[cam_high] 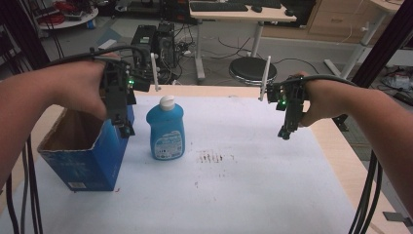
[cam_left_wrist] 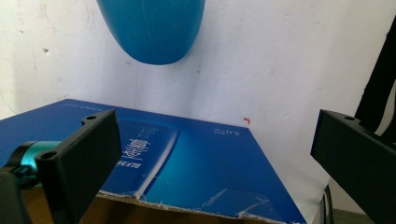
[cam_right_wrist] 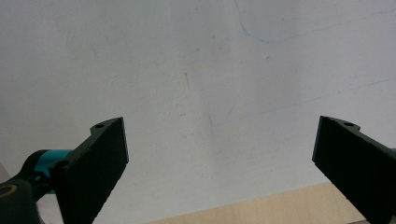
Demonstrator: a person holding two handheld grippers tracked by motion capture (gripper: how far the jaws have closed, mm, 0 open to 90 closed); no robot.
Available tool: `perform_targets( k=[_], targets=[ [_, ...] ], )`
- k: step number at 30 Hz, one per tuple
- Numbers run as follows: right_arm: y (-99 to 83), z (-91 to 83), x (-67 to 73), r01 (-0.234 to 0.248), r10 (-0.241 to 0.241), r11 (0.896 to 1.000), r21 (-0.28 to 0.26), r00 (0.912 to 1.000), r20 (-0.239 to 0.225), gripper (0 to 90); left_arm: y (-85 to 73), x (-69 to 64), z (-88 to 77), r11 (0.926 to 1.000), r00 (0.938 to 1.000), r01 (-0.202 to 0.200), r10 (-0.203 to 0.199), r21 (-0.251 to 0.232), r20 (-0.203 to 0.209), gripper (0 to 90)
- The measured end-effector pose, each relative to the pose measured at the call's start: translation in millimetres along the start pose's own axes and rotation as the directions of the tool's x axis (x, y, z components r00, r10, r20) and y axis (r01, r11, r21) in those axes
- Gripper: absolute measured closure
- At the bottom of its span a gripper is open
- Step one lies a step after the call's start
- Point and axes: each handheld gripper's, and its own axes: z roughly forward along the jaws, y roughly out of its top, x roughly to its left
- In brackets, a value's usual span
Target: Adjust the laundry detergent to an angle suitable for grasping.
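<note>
At the left of the white sheet (cam_high: 253,195) stood an open blue box (cam_high: 85,156), its top torn away and the brown inside showing. The left gripper (cam_high: 127,130) hung over the box's right wall, pointing down, with the person's left hand (cam_high: 78,87) wrapped round its body. In the left gripper view its jaws stood wide apart with nothing between them; the box's blue side (cam_left_wrist: 187,163) lay below, its ragged cut edge nearest the camera, and the pads touched neither the box nor anything else.

Just right of the box, close but apart from it, a blue bottle (cam_high: 166,129) with a white cap stood upright on the sheet. Its rounded blue body (cam_left_wrist: 152,28) also showed at the top of the left gripper view, beyond the box.

Near the middle of the sheet were some small reddish marks (cam_high: 214,157).

Well to the right, the right gripper (cam_high: 284,132) was held above the sheet, pointing down, in the person's right hand (cam_high: 324,100). In the right gripper view its jaws were likewise spread wide and empty, over bare sheet and a strip of the wooden table (cam_right_wrist: 261,207).
</note>
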Motion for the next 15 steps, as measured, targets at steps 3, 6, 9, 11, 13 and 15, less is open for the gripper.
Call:
perform_targets(
  k=[3, 6, 9, 11, 13, 15],
  targets=[
    [1.4, 0.6, -0.3, 0.006, -0.006, 1.0, -0.006, 1.0, -0.002, 2.5, 1.0, 0.4, 0.8, 1.0, 1.0, -0.005, 0.005, 0.002, 0.006, 1.7],
    [1.8, 3.3, -1.9, 0.012, -0.012, 1.0, -0.003, 0.9999, -0.007, 2.5, 1.0, 0.5, 2.8, 0.9999, 1.0, 0.003, -0.003, 0.011, 0.002, 1.7],
    [2.5, 5.2, -2.4, 0.015, -0.015, 1.0, 0.005, 0.9998, -0.011, 2.5, 0.5, -1.0, 4.1, 0.9998, 0.9999, 0.012, -0.012, 0.015, 0.005, 1.7],
    [2.4, 3.8, -2.4, 0.02, -0.02, 1.0, -0.002, 0.9998, -0.007, 2.5, 1.3, -2.0, 3.6, 0.9998, 1.0, 0.009, -0.009, 0.017, 0.003, 1.7],
    [1.7, 2.6, -2.4, 0.017, -0.017, 1.0, -0.013, 0.9998, -0.004, 2.4, 1.7, -2.9, 1.8, 0.9999, 1.0, 0.007, -0.007, 0.007, 0.002, 1.7],
    [0.9, 2.5, -2.1, 0.011, -0.011, 1.0, -0.015, 0.9999, -0.006, 2.5, 1.6, -3.5, 0.6, 1.0, 1.0, 0.008, -0.008, -0.003, -0.002, 1.7]
  ],
)
